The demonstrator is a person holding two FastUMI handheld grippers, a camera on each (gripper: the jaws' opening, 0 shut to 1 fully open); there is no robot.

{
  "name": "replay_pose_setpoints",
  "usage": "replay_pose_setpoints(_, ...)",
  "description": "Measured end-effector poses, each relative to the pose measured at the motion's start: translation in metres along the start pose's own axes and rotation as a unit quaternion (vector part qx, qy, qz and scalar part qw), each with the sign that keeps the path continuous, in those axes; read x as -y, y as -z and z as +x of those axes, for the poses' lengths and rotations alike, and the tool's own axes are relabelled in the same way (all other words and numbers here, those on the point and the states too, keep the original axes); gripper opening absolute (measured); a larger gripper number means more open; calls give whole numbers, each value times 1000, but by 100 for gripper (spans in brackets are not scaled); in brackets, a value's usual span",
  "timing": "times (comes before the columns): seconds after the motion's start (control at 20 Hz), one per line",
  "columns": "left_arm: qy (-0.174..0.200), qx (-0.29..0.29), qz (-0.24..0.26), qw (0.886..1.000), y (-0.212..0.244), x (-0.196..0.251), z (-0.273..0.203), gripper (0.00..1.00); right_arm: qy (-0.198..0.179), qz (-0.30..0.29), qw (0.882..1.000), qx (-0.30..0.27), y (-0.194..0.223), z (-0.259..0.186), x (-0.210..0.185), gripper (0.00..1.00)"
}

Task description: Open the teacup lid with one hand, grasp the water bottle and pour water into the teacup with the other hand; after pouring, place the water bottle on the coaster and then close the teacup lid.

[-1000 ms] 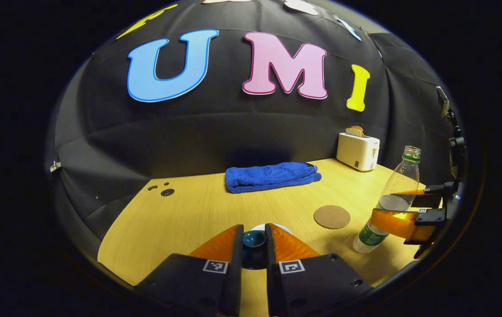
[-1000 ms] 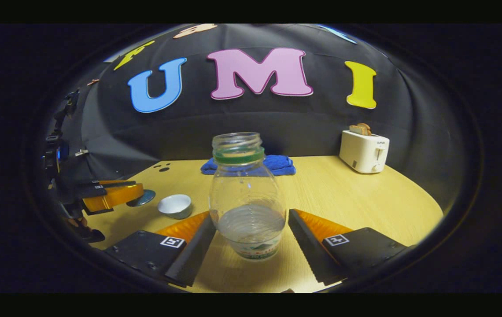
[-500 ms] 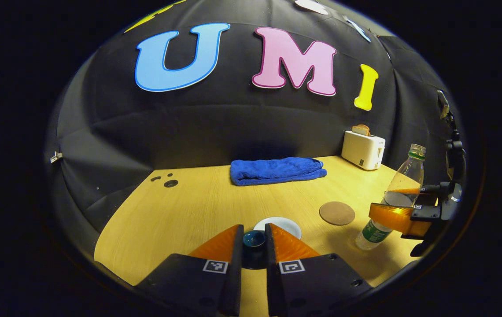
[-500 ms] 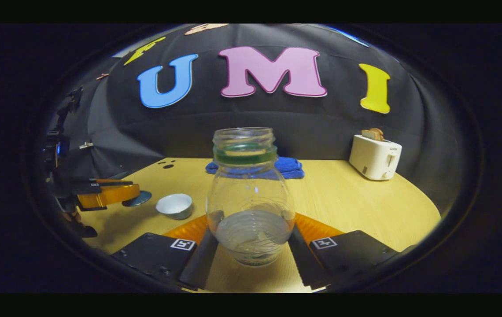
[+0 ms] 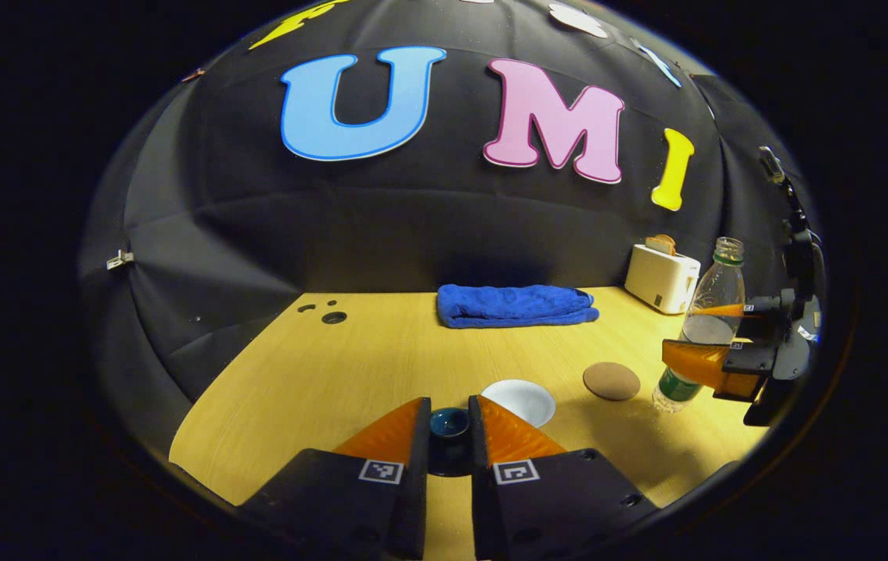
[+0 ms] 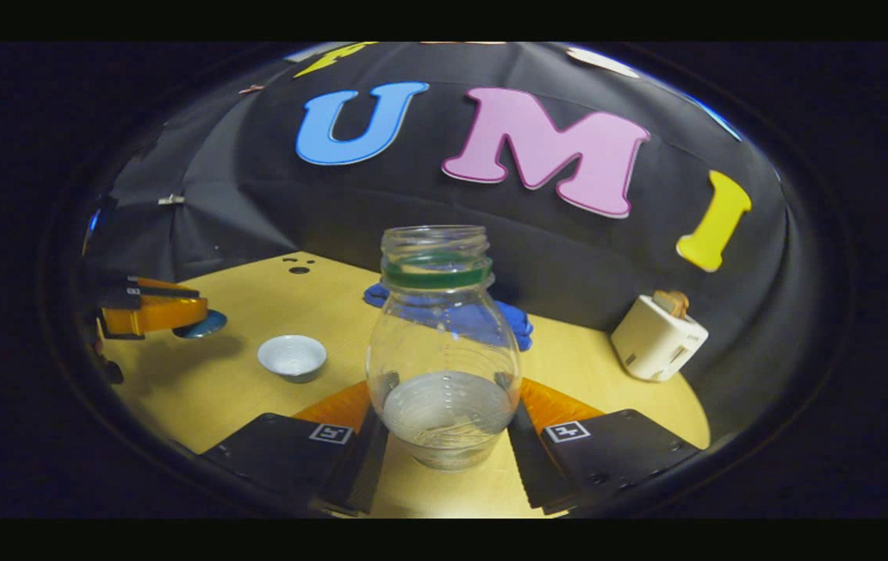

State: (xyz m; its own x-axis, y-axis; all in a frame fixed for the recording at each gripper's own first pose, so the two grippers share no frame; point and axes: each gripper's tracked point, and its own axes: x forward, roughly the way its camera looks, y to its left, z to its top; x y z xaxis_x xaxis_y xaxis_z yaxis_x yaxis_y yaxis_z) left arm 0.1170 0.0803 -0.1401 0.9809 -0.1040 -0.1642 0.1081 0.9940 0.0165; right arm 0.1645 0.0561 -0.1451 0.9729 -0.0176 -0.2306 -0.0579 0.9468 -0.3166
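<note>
Left gripper view: left gripper clamped on teacup lid, lifted; open teacup just beyond its right finger; coaster farther right.
Right gripper view: right gripper clamped on uncapped water bottle, part-filled; teacup left of it.

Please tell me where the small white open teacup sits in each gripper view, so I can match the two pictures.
Left gripper view: the small white open teacup sits low, just right of centre, past the left gripper, left of the round brown coaster.
Right gripper view: it sits lower left, left of the clear plastic water bottle.
Shared landmark: the white toaster.
</note>
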Motion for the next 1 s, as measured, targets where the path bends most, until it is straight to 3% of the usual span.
replay_pose_setpoints(0.35,-37,16,-22,999,2,-39,-16,28,-16,-138,990,7,-14,42,-26,74)
replay_pose_setpoints(0.4,-42,14,-25,999,4,-45,-19,24,-14,-157,988,4,-12,49,-30,74)
replay_pose_setpoints(0.7,-68,12,-35,997,13,-85,-39,28,-11,-240,970,-18,10,80,-49,74)
replay_pose_setpoints(0.75,-73,10,-38,997,16,-91,-41,24,-12,-253,967,-20,11,84,-52,74)
replay_pose_setpoints(1.0,-84,6,-46,995,25,-109,-45,28,-20,-321,947,-22,20,99,-62,74)
